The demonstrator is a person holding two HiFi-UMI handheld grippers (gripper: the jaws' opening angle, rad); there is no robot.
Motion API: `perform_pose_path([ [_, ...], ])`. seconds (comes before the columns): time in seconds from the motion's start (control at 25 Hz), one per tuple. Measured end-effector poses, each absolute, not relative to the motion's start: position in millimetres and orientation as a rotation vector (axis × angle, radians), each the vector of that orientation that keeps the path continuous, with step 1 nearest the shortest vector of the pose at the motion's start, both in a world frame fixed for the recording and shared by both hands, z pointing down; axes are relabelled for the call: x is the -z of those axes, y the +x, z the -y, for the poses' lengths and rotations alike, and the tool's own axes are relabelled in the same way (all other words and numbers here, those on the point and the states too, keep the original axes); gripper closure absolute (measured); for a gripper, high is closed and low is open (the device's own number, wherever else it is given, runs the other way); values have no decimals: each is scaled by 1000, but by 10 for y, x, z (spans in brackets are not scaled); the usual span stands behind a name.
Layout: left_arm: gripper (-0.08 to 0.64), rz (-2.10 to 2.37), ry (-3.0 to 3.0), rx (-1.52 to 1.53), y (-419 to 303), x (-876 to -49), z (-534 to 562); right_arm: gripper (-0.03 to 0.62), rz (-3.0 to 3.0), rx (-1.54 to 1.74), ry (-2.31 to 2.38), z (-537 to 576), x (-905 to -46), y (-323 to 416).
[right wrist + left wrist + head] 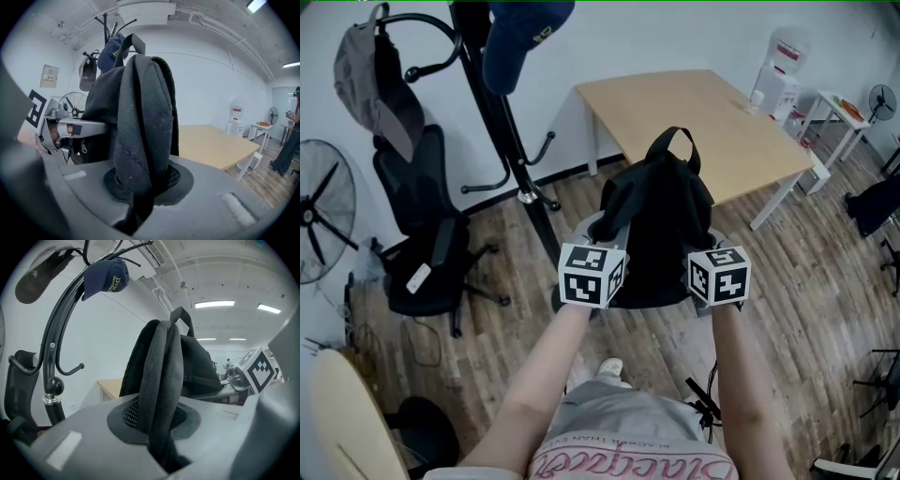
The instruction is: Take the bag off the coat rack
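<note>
Bag (661, 225), black and soft, will sag and swing, we judge, yet weigh little. It hangs apart from the coat rack (502, 122), just ahead of our left hand-held gripper (161, 427) and right hand-held gripper (140, 187). The left is clamped on one padded strap (161, 366), the right on the other strap (145, 108): sound places to hold.

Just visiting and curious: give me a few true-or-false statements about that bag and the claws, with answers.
1. The left claw and right claw are both clamped on the black backpack. True.
2. The backpack hangs from a hook of the coat rack. False: it is held clear of the rack.
3. A blue cap hangs on the coat rack. True.
4. The backpack rests on the wooden table. False: the claws hold it up, short of the table.
</note>
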State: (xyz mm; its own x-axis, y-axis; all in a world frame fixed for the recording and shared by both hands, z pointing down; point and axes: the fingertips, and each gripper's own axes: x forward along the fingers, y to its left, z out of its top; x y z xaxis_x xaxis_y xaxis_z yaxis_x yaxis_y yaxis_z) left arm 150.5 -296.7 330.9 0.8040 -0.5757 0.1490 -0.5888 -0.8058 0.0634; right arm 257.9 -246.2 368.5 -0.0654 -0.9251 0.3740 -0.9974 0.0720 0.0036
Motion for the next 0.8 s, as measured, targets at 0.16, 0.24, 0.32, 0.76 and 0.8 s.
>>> perform_pose_path([
  [0.16,485,891,2938,-166,1600,-3152,2936,555,2063,-332,1983,2406,-3539,2655],
  [0.24,485,875,2962,-154,1633,-3068,2932,555,2063,-308,2002,2393,-3466,2681],
  [0.32,485,862,2981,-142,1660,-2982,2936,555,2070,-277,2016,2385,-3386,2700],
  [0.76,486,820,3104,-25,1737,-2487,2883,557,2094,-115,2098,2347,-2934,2763],
  [0.8,486,819,3113,-15,1741,-2456,2878,557,2093,-105,2106,2347,-2905,2768],
])
